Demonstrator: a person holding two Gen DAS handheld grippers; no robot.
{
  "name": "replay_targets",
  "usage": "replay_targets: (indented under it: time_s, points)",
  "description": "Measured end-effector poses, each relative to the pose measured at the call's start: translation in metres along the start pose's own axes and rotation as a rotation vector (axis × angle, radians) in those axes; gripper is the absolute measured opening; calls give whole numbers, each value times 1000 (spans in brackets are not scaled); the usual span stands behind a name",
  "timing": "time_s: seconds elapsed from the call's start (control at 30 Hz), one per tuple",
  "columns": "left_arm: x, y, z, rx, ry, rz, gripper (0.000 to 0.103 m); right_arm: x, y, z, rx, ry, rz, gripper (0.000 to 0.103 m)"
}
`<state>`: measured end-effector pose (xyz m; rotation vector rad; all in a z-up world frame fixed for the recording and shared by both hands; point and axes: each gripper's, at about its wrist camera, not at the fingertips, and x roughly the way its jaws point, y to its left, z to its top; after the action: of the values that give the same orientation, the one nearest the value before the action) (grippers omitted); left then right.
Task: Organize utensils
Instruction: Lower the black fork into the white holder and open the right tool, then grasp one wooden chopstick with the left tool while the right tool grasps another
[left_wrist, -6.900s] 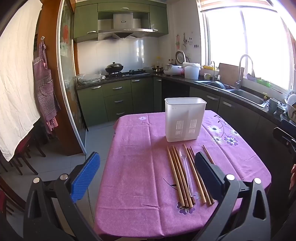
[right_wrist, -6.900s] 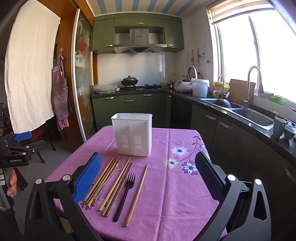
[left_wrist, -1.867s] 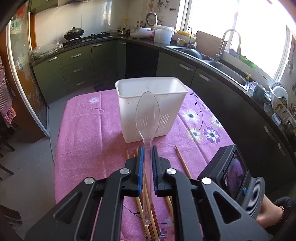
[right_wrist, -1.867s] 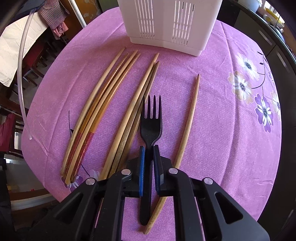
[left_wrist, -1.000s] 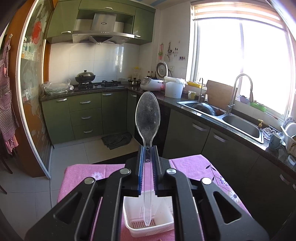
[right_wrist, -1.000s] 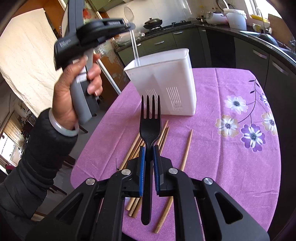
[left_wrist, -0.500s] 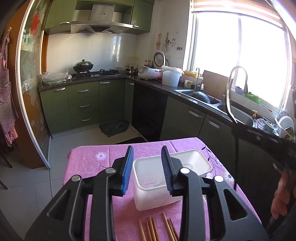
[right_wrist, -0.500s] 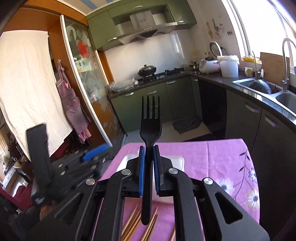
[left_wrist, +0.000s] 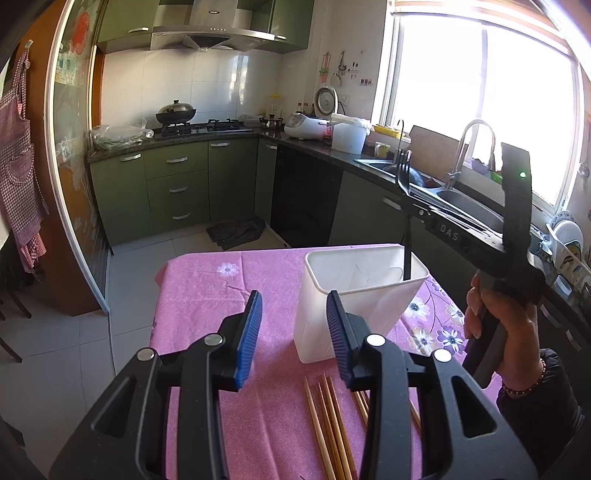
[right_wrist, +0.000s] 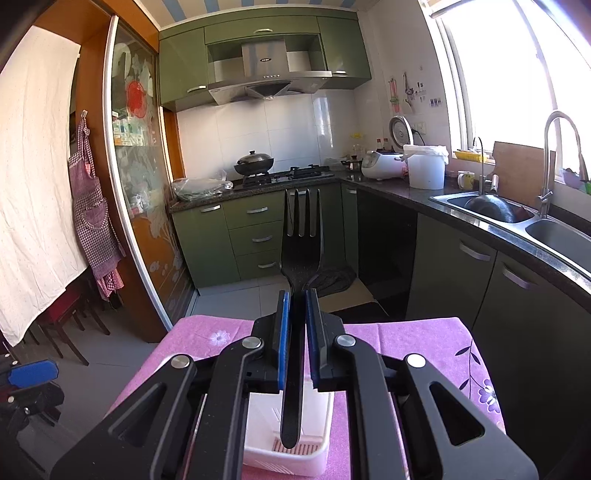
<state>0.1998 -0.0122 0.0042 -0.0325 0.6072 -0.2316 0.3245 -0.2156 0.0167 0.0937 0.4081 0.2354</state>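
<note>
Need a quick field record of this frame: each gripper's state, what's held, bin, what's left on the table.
left gripper: open, nothing between the pads
right gripper: shut on black fork
fork position: upright, handle tip down over the white utensil bin
bin: on the purple tablecloth, contents unclear
left on table: wooden chopsticks in front of the bin
right hand: grips the right gripper's handle

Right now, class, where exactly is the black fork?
The black fork is clamped upright in the right gripper, its handle end hanging over the open white utensil holder on the purple-clothed table.
</note>
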Motion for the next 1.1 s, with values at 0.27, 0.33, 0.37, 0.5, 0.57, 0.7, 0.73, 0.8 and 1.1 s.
replay_targets:
  time_s: [0.27, 0.33, 0.37, 0.5, 0.57, 0.7, 0.73, 0.8, 1.1]
  points:
    - [11, -5, -20, -7, 145, 20, 35, -25, 5, -34, -63, 48, 11, 18]
    - [11, -7, -27, 1, 178, 23, 35, -37, 5, -38, -61, 48, 14, 23]
    - [12, -8, -30, 5, 198, 25, 36, -45, 4, -41, -58, 47, 19, 25]
    - [19, -11, -48, 5, 306, 23, 40, -75, 0, -49, -65, 86, 26, 30]
    - [28, -11, -58, 6, 370, 23, 40, -83, -3, -57, -74, 158, 29, 30]
    - [52, -11, -79, -3, 512, 25, 40, -87, -12, -87, -84, 341, 50, 30]
    - [59, -11, -84, -8, 548, 23, 40, -87, -14, -96, -91, 380, 46, 30]
    - [72, -12, -92, -14, 598, 23, 30, -85, -17, -113, -106, 443, 39, 30]
    - [110, -17, -102, -18, 706, 46, 23, -84, -34, -154, -104, 541, 19, 30]
